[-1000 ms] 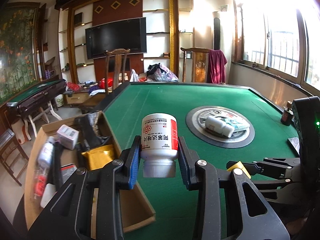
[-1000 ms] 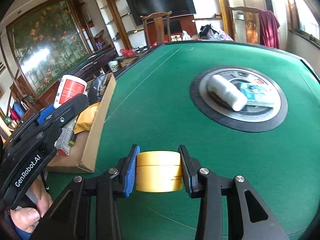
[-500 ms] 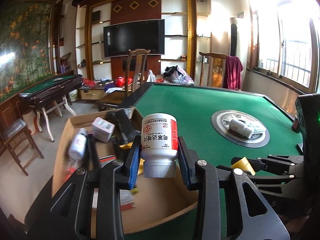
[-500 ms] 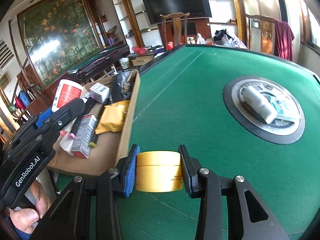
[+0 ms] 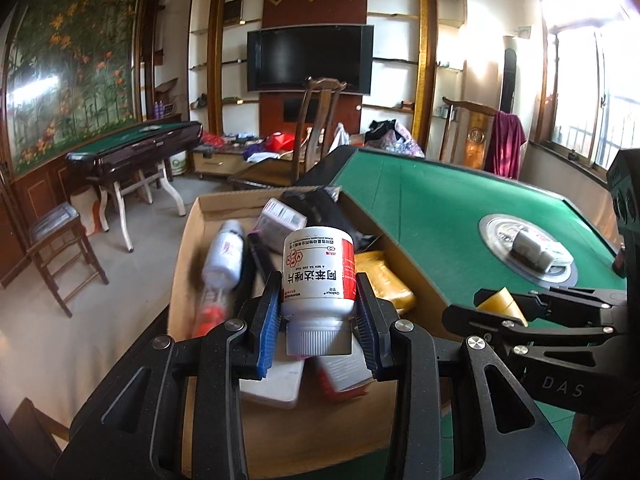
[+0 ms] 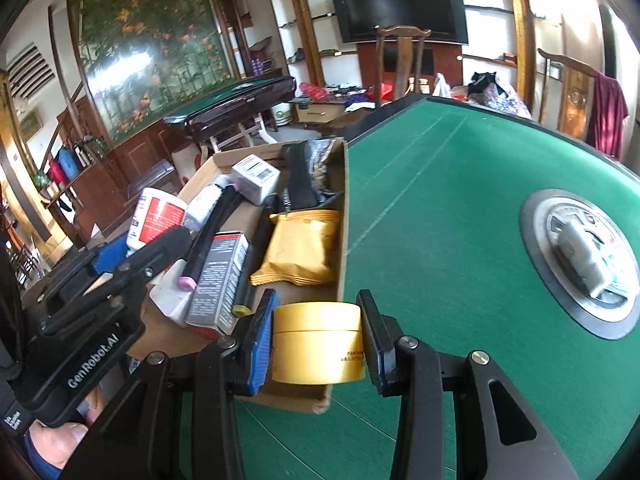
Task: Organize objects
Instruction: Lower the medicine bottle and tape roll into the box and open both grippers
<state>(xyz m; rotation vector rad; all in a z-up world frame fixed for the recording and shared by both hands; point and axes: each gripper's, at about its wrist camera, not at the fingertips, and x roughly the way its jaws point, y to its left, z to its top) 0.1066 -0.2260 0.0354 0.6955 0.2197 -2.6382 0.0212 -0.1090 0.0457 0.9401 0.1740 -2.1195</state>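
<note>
My left gripper [image 5: 317, 312] is shut on a white medicine bottle [image 5: 318, 276] with a red label, cap toward me, held above the open cardboard box [image 5: 188, 240]. The bottle also shows in the right wrist view [image 6: 154, 216]. My right gripper [image 6: 318, 336] is shut on a yellow round jar [image 6: 318, 344], held over the box's near right corner [image 6: 338, 216] at the green table's edge. The jar also shows in the left wrist view [image 5: 498, 306].
The box holds a yellow packet [image 6: 302, 246], a grey carton [image 6: 218, 280], a white spray bottle [image 5: 222, 256], a small white box [image 6: 256, 178] and black items. The green felt table [image 6: 440, 220] has a round centre plate [image 6: 536, 216] with a white bottle [image 6: 582, 252]. Chairs stand beyond.
Both grippers have moved left from over the table toward the box. The left gripper with the bottle is now over the box; the right with the jar has reached its corner.
</note>
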